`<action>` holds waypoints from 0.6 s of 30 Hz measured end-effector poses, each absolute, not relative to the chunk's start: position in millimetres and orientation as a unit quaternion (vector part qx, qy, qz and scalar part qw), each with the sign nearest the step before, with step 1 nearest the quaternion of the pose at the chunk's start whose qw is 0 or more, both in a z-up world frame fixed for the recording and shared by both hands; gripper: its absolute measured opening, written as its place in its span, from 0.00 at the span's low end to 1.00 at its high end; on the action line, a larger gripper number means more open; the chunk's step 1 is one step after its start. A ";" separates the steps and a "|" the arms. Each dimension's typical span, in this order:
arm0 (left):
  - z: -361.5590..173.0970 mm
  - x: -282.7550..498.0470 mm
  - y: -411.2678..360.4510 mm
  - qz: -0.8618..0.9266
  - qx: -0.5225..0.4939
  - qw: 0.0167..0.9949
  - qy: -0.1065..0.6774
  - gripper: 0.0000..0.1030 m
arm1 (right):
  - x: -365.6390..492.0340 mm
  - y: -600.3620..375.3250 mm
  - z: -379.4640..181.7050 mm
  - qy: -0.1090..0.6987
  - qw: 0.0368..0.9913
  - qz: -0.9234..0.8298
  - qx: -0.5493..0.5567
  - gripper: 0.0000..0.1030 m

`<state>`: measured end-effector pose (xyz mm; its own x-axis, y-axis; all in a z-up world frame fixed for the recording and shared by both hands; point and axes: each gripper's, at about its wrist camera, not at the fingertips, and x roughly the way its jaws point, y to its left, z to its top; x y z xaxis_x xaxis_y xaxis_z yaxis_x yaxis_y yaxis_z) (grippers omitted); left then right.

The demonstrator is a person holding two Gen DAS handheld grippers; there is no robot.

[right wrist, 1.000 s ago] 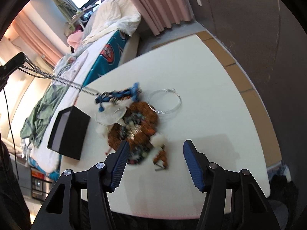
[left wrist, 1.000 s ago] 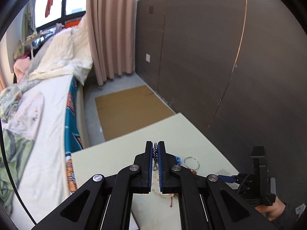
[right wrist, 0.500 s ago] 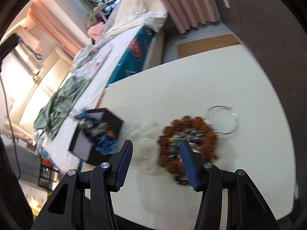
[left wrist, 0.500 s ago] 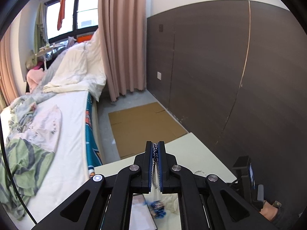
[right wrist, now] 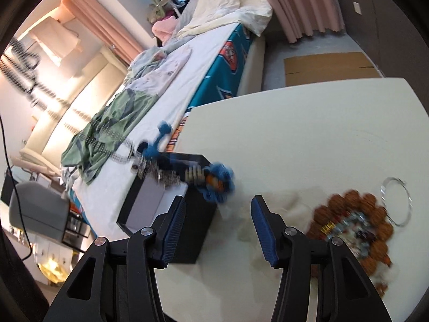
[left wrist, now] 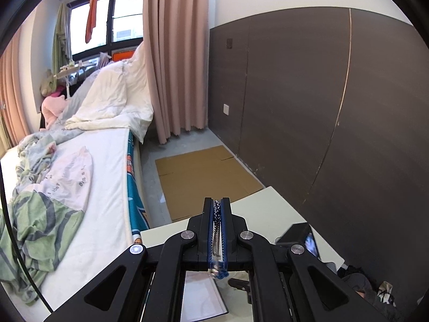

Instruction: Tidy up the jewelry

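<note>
My left gripper (left wrist: 217,203) is shut on a silver chain necklace (left wrist: 216,230) with blue beads, held high above the table. In the right wrist view the necklace's blue beaded end (right wrist: 214,178) hangs over the open black jewelry box (right wrist: 150,209) at the table's left edge, blurred by motion. My right gripper (right wrist: 217,209) is open and empty, just right of the box. A brown beaded bracelet heap (right wrist: 356,214) and a thin silver bangle (right wrist: 396,204) lie on the cream table (right wrist: 308,134) to the right.
A bed (left wrist: 80,187) with crumpled bedding runs along the table's left side. A dark panelled wall (left wrist: 321,107) stands on the right. Flattened cardboard (left wrist: 203,177) lies on the floor beyond the table. White fluffy items (right wrist: 268,209) lie between box and bracelets.
My left gripper lifted the necklace off the heap and carried it left, so its blue end now dangles over the black box. My right gripper swung left toward the box.
</note>
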<state>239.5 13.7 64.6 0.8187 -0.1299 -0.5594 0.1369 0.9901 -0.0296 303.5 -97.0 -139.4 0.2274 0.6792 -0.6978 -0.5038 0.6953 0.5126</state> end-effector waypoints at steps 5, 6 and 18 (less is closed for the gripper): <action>64.9 230.5 23.8 -0.064 0.002 0.955 0.290 0.04 | 305.3 -81.6 -145.6 0.490 0.774 0.396 0.070 0.25; 63.4 230.1 26.1 -0.061 0.001 0.955 0.292 0.04 | 304.2 -83.2 -143.6 0.483 0.776 0.398 0.076 0.17; 17.4 237.0 62.0 -0.027 -0.029 0.940 0.339 0.04 | 290.2 -94.1 -94.1 0.432 0.787 0.429 0.102 0.10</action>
